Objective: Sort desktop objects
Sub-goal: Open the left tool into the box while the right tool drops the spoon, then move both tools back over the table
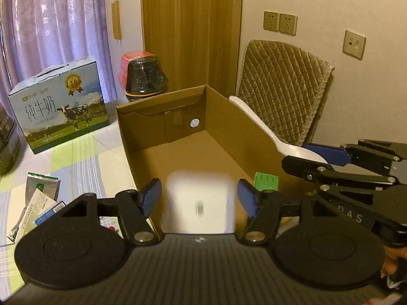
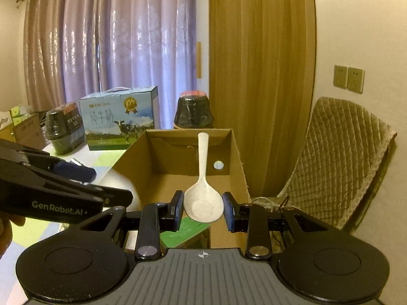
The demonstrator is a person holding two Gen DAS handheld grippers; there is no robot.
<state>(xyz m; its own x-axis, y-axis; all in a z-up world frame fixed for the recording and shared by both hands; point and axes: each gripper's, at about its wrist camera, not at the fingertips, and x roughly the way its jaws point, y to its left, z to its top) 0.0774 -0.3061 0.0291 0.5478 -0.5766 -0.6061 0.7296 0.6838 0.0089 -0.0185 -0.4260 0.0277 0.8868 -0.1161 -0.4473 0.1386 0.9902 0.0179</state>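
Two grippers show in my feeds. My left gripper (image 1: pixel 199 199) has its jaws spread; a blurred white block (image 1: pixel 198 200) sits between them, and I cannot tell whether the pads touch it. My right gripper (image 2: pixel 203 209) pinches the bowl of a white spoon (image 2: pixel 203 190), handle pointing far over the open cardboard box (image 2: pixel 237 167). A green packet (image 2: pixel 184 231) near the box is partly hidden behind the fingers. Paper packets (image 1: pixel 38 203) lie left on the checked tablecloth (image 1: pixel 76 157), cut off by the gripper body.
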